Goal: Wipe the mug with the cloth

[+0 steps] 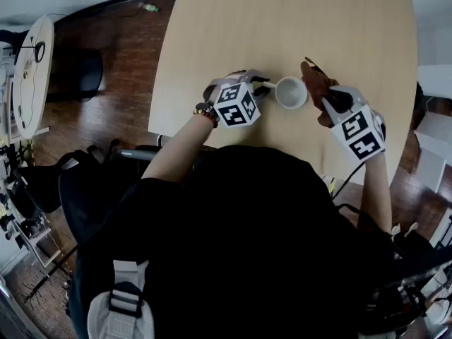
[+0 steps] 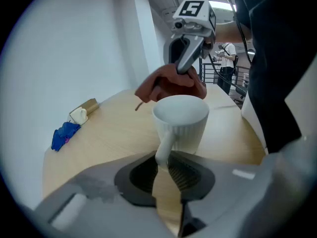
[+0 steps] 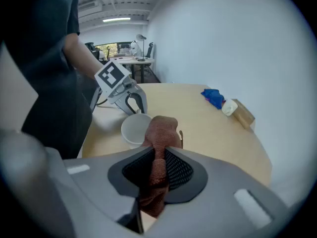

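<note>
A white ribbed mug (image 1: 290, 92) (image 2: 181, 121) (image 3: 134, 129) stands upright on the light wooden table (image 1: 282, 20). My left gripper (image 1: 263, 85) (image 2: 161, 168) is shut on the mug's handle (image 2: 164, 146), which sticks out between its two pads. My right gripper (image 1: 326, 104) (image 3: 156, 171) is shut on a rust-brown cloth (image 1: 316, 83) (image 2: 170, 87) (image 3: 159, 148). The cloth hangs bunched just right of the mug, close to its rim; whether it touches the mug cannot be told.
A blue crumpled thing (image 2: 63, 136) (image 3: 213, 97), a small white object (image 3: 229, 106) and a tan block (image 2: 89, 105) (image 3: 242, 114) lie together near the table's far edge. Beyond the table are a wooden floor (image 1: 106, 90), a chair and bags at the left.
</note>
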Action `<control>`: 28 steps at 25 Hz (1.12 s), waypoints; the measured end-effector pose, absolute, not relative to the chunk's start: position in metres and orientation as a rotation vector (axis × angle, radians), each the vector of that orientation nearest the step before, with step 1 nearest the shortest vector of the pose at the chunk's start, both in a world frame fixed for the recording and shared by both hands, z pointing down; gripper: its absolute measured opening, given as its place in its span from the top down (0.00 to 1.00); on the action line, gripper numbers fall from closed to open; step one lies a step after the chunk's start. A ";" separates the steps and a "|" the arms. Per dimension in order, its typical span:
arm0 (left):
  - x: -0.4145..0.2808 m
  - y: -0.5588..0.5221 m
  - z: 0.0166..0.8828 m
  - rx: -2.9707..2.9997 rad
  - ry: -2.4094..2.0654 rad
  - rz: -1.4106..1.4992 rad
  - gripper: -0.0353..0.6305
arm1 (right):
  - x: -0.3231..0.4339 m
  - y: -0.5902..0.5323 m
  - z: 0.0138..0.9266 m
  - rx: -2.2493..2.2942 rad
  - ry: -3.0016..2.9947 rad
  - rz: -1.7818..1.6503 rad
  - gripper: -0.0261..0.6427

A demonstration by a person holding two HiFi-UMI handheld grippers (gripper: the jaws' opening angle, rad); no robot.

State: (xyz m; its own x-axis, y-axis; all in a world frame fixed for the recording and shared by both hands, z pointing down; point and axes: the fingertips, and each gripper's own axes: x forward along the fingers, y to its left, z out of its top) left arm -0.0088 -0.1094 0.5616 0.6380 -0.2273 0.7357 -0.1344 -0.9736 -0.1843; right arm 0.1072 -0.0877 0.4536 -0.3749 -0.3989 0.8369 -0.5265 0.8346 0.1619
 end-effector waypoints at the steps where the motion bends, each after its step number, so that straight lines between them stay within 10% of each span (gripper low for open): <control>1: -0.009 -0.109 0.563 -2.742 0.306 -1.258 0.84 | 0.103 -0.093 0.451 0.661 -2.005 0.134 0.86; 28: -0.006 -0.114 0.556 -2.765 0.359 -1.264 0.86 | 0.079 -0.108 0.571 0.451 -1.996 0.438 0.87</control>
